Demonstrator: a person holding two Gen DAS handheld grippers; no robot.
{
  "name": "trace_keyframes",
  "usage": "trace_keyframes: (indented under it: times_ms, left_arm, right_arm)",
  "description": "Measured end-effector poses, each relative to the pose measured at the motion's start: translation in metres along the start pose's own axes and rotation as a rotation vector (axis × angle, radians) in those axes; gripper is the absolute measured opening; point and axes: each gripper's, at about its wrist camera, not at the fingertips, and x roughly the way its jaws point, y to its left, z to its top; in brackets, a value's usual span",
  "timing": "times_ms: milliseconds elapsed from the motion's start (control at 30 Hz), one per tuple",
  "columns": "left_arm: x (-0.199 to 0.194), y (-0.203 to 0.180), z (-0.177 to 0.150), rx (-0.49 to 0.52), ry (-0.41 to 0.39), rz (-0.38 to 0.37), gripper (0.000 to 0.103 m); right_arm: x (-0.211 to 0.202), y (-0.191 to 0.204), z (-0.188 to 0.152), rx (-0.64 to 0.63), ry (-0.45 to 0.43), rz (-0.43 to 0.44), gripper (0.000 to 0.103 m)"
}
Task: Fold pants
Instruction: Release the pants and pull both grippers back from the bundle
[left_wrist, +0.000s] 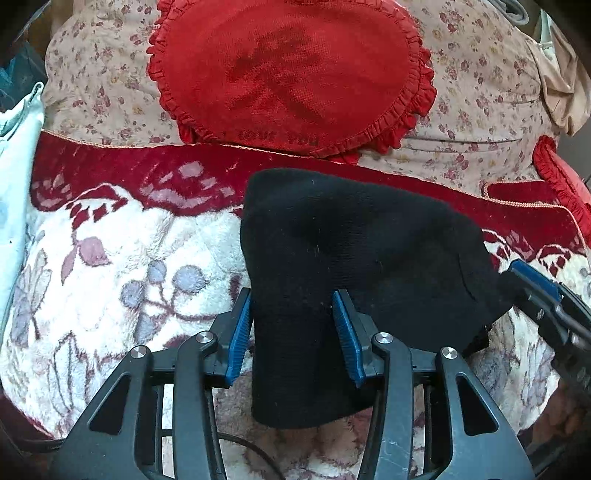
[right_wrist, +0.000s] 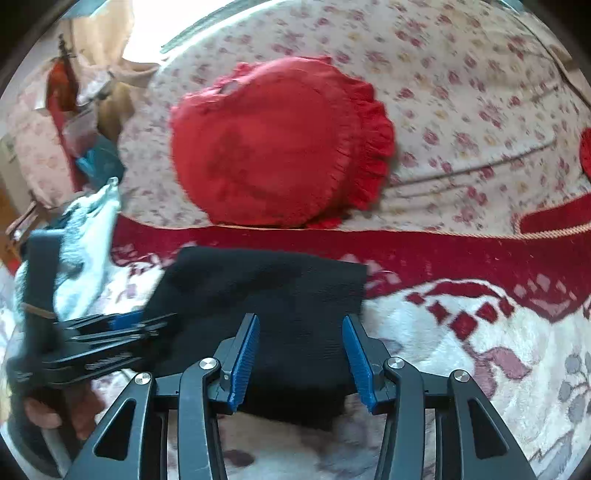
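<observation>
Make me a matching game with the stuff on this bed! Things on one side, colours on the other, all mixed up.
Things:
1. pants
2. round frilly cushion
3. gripper pads
4. blanket under the pants

Colours:
A. blue
B. white with red and grey flowers
C. black
D. red

Pairs: 1-C, 2-D, 3-A, 4-B

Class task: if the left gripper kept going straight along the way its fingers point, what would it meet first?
Most likely the black knitted pants: the left gripper straddles a fold of them, angled down toward the fleecy floral blanket beneath. Depth is uncertain.
</observation>
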Motion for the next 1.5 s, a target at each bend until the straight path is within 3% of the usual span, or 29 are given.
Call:
trace_keyframes:
  times_ms: [167, 367, 567, 1500]
  left_arm:
    - [-0.011, -0.004, -0.004, 0.026, -0.018, 0.038, 0.043]
    - [-0.034, -0.006, -0.015, 0.059, -0.059, 0.109, 0.043]
    - [-0.053, -0.003, -0.026, 0.047, -0.092, 0.125, 0.043]
    - [-0.111, -0.013, -0.058, 0.056, -0.185, 0.141, 0.043]
  right_arm:
    - [0.03, 0.015, -0.021, -0.048, 0.111, -0.034, 0.045]
    - [0.007, 0.021, -0.016, -0.023, 0.041, -0.022, 0.045]
    - [-0.02, 0.031, -0.012, -0.03, -0.008, -0.05, 0.045]
    - [-0.062, 0.057, -0.024, -0.046, -0.027, -0.033, 0.045]
